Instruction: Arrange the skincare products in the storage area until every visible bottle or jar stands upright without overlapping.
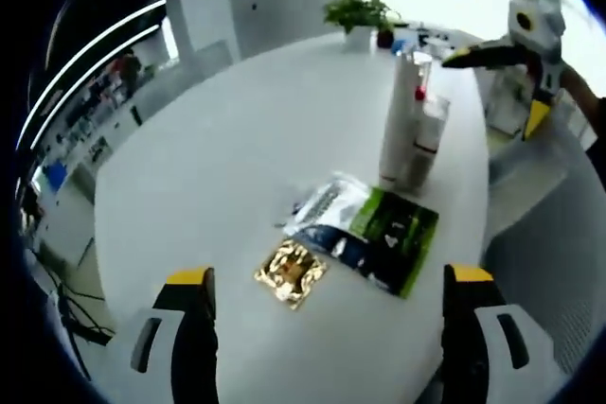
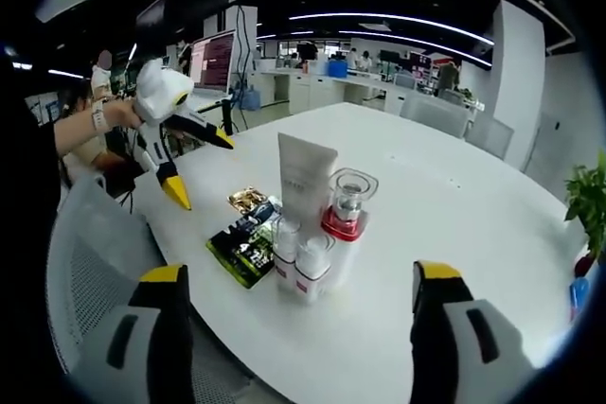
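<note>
A large white round table [image 2: 454, 205] carries everything, set in an open office with ceiling light strips, desks and monitors at the far side, and a grey mesh chair [image 2: 90, 272] at the near left in the right gripper view. A potted green plant [image 1: 358, 14] stands at the far edge of the table in the left gripper view. The skincare products stand upright in a tight cluster: a tall white tube [image 2: 305, 177], a clear jar with a red band [image 2: 347, 203] just right of it, and two small white bottles [image 2: 301, 267] with reddish bases in front, all touching or nearly so. Flat beside them on the left lie a green and black sachet [image 2: 241, 251], a pale printed sachet [image 1: 327, 205] and a gold foil packet [image 1: 292, 272]. Printing shows on the tube and sachets, but it is too small and blurred to read. The left gripper [image 1: 327, 328] hangs above the near table edge with its jaws wide apart and nothing between them. The right gripper [image 2: 298, 338] sits near the cluster, jaws likewise spread wide and empty. A person's hand [image 2: 114, 115] holds the left gripper at the left of the right gripper view; the body behind is cut off by the frame.
</note>
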A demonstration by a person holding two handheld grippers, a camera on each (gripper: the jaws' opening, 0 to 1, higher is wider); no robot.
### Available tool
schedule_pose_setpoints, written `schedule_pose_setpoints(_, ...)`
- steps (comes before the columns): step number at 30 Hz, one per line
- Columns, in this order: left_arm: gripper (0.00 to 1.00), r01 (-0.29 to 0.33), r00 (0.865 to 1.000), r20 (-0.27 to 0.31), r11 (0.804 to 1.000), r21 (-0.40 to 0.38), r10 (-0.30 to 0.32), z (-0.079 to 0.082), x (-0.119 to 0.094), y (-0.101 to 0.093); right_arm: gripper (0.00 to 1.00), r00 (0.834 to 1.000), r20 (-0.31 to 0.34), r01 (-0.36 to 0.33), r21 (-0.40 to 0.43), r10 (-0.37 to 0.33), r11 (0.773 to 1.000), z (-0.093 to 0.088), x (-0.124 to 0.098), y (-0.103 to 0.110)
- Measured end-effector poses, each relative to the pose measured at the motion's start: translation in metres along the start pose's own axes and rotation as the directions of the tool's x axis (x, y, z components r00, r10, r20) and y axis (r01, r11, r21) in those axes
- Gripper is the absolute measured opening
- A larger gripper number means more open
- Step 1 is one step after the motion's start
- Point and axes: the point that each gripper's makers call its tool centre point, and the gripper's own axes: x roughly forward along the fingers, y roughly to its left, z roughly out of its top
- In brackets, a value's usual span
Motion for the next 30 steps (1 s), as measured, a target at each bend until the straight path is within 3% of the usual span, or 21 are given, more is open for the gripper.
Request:
schedule_pose_setpoints(8, 0.97, -0.044, 0.998, 0.048, 0.999, -0.029, 0.046, 0.000, -0.017, -0.009, 0.99, 1.000, 0.013, 0.008, -0.015, -0.008, 1.000, 0.002, -0.005, 0.000)
schedule_pose_setpoints(18, 0.97, -0.069, 0.996, 0.051, 0.997, -0.045, 0.072, -0.008, -0.027, -0.017, 1.00, 1.000, 0.008, 0.016, -0.029, -0.016, 0.999, 0.001, -0.009, 0.002)
schedule_pose_setpoints(30, 0.97, -0.087, 0.992, 0.083, 0.994, -0.065, 0.092, -0.006, -0.036, -0.019, 1.00, 1.000, -0.004, -0.012, -0.026, 0.012, 1.000, -0.002, -0.004, 0.009)
